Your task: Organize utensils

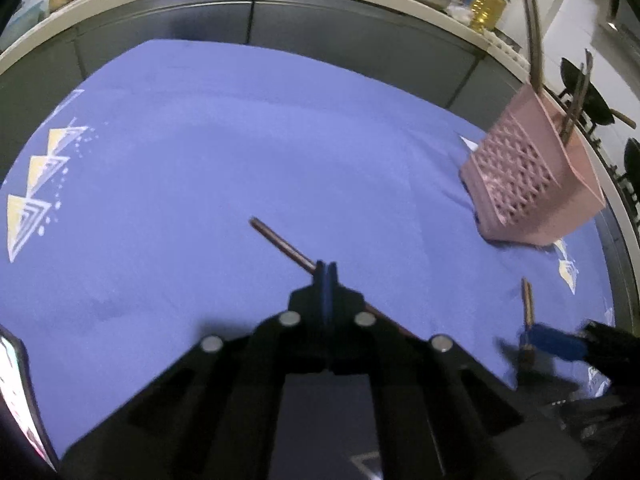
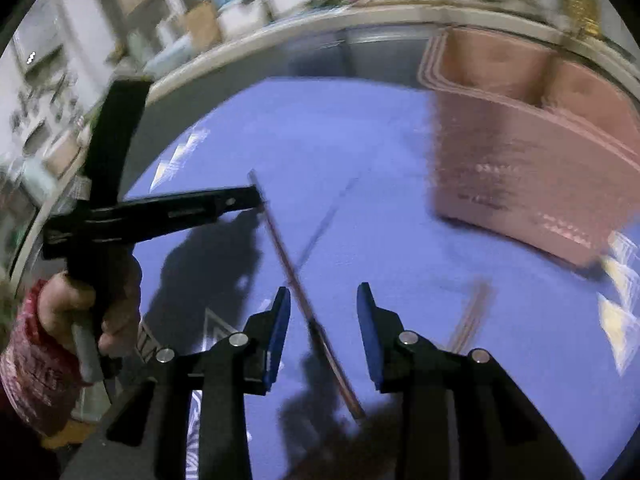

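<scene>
Pinching a thin brown wooden chopstick (image 1: pixel 280 242) near its middle, the left gripper (image 1: pixel 326 270) has its blue pads pressed together on it above the blue tablecloth (image 1: pixel 200 160). The right gripper (image 2: pixel 324 320) stands partly open, that stick crossing between its fingers untouched. A second brown chopstick (image 2: pixel 472 316) lies just right of it. The pink lattice plastic basket (image 1: pixel 532 184) sits ahead to the right, holding upright sticks.

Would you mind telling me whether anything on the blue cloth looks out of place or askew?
Yes. One brown chopstick lies loose on the blue cloth near the right tool, away from the pink basket where others already stand. The left tool is shut on another chopstick. The basket looks tilted, possibly only from lens distortion.
</scene>
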Tool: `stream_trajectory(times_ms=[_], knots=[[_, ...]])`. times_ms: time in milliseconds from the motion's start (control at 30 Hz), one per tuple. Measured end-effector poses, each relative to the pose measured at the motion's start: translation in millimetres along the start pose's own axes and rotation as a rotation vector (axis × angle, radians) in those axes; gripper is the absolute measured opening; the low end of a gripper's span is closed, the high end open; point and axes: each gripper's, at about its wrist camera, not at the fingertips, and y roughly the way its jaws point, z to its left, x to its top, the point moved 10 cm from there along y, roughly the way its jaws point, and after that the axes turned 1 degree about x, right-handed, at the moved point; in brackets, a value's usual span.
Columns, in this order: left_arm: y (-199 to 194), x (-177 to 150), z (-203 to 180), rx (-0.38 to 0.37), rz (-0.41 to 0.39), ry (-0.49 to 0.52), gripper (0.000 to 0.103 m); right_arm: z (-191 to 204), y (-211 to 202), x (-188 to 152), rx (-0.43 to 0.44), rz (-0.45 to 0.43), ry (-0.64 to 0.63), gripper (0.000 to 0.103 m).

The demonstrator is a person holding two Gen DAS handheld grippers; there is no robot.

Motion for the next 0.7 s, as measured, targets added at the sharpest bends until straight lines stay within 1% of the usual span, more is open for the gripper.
stream_trajectory(times_ms=[67,133,200,233,300,367,433,500,533,567,633,700], knots=[[3,3,9,0.023,0.0,-0.002,0.0,-11,-19,-16,-0.045,-0.016,0.023,0.035],[7,8,19,0.015,0.004,-0.005,0.0,-13,-31,-37,-0.056,-0.014,0.024,0.035],[8,11,23,0.035,0.007,0.003,0.0,-11,-39,-59,-0.036,0.007,0.036,0.035],[8,12,24,0.037,0.013,0.004,0.0,-3,-41,-71,-0.011,0.012,0.044,0.035],[7,13,21,0.018,0.033,-0.007,0.0,7,-45,-85,0.018,0.008,0.06,0.03],[6,13,15,-0.003,0.038,-0.008,0.0,14,-38,-100,0.007,0.034,0.074,0.027],[6,9,11,-0.01,0.065,-0.009,0.0,23,-27,-100,-0.01,0.042,0.072,0.025],[7,3,5,-0.028,0.109,-0.022,0.004,25,-19,-102,-0.014,0.053,0.073,0.023],[5,1,2,-0.028,0.109,-0.021,0.013,25,-20,-106,-0.01,0.058,0.076,0.022],[5,1,-1,-0.03,0.111,-0.016,0.021,25,-14,-106,-0.017,0.076,0.08,0.017],[7,2,-6,-0.001,0.107,0.001,0.022,27,-8,-98,-0.033,0.07,0.075,0.011],[11,6,-12,0.048,0.09,0.039,0.022,29,-9,-97,-0.027,0.07,0.081,0.01]])
